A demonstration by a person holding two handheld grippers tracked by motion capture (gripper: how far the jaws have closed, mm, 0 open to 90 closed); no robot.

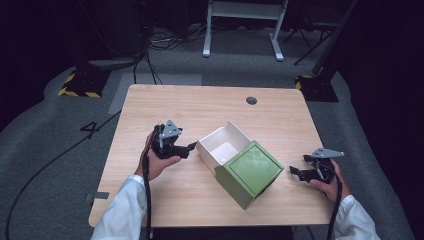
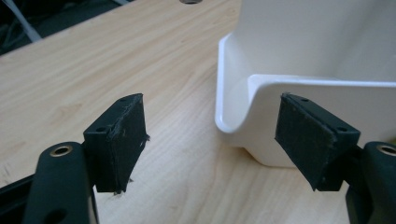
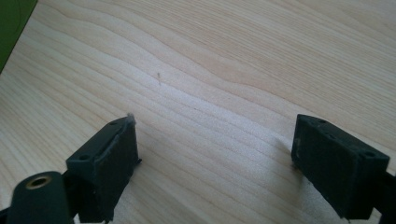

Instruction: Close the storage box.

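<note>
The left gripper [image 2: 212, 140] is standing with jaws apart and nothing between them; just past its right jaw the white box's [image 2: 299, 84] rounded corner is showing. The right gripper [image 3: 215, 163] is gaping wide over bare table [image 3: 210, 70]. From above, the box [image 1: 220, 145] is lying between both tongs, its green lid [image 1: 252, 170] leaning nearer the right one [image 1: 300, 172].

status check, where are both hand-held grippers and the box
Left hand-held gripper open, empty, beside the white box rim. Right hand-held gripper open, empty, over bare table. Green lid leans on the box. Nothing in the way.
</note>
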